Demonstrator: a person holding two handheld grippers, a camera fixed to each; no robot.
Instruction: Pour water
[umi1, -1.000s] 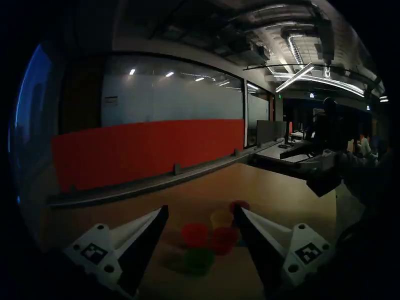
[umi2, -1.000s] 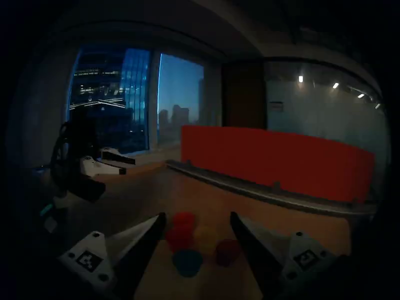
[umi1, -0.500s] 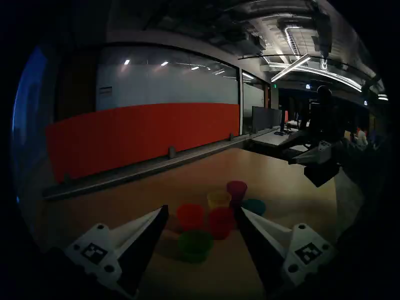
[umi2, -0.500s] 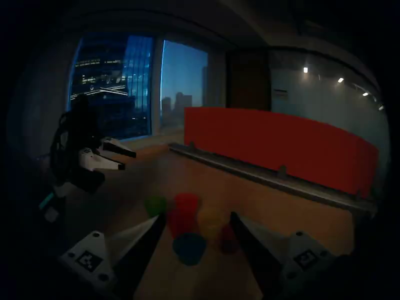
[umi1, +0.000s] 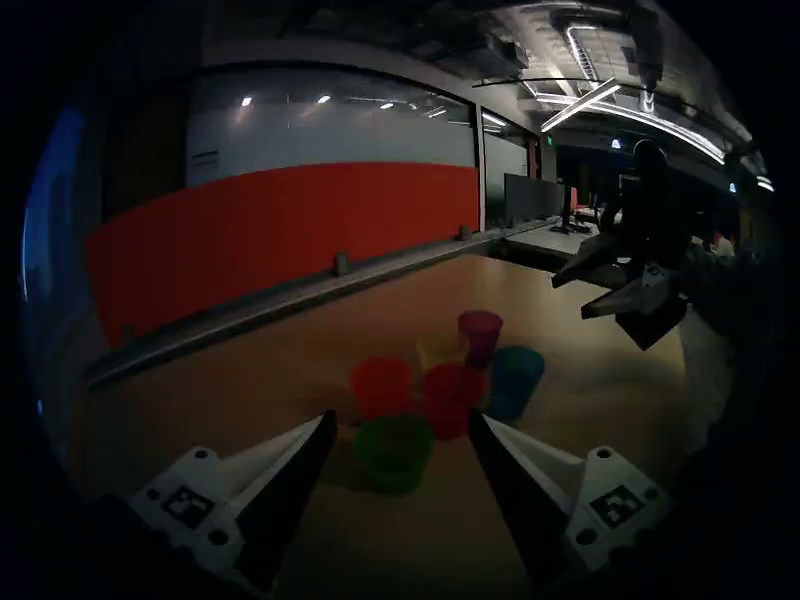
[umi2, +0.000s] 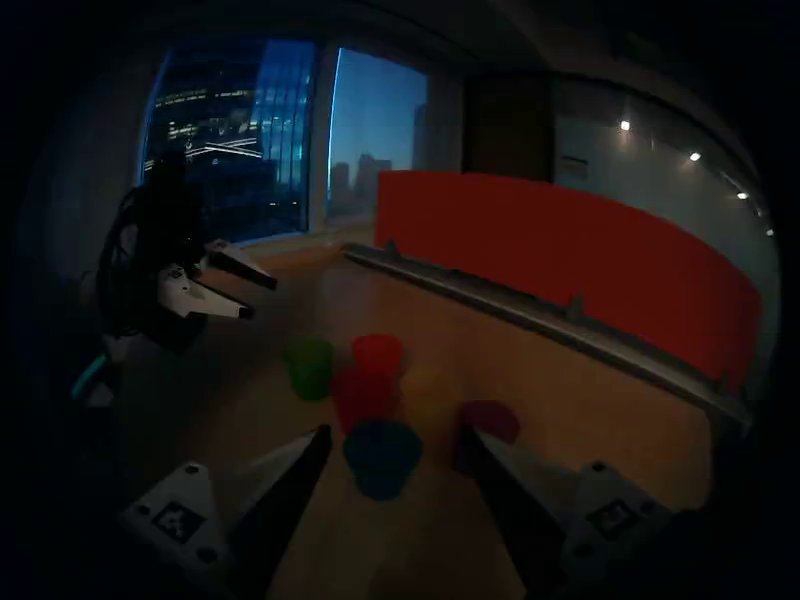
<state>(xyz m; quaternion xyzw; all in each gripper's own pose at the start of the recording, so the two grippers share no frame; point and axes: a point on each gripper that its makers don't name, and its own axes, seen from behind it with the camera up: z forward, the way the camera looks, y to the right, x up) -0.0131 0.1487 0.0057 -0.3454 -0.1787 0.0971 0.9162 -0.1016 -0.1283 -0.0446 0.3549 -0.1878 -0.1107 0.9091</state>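
Several small plastic cups stand clustered on a wooden table (umi1: 300, 370). In the left gripper view the green cup (umi1: 393, 452) is nearest, with two red cups (umi1: 381, 385) (umi1: 452, 397), a yellow cup (umi1: 440, 350), a magenta cup (umi1: 480, 335) and a teal cup (umi1: 515, 380) behind it. My left gripper (umi1: 400, 416) is open and empty above the green cup. In the right gripper view the teal cup (umi2: 382, 457) is nearest, the magenta cup (umi2: 488, 425) is beside the right finger, and the green cup (umi2: 310, 367) is farther off. My right gripper (umi2: 394, 430) is open and empty.
The room is dim. A red partition (umi1: 280, 230) with a grey rail (umi1: 300, 300) runs along the table's far edge. The other gripper (umi1: 600, 290) hangs open at the right; in the right gripper view the left gripper (umi2: 262, 300) hangs open at the left before dusk windows (umi2: 240, 140).
Both views have tipped downward, so the cups have risen from between the fingertips into fuller sight. Each opposite gripper now sits closer to the cups. Both grippers stay open.
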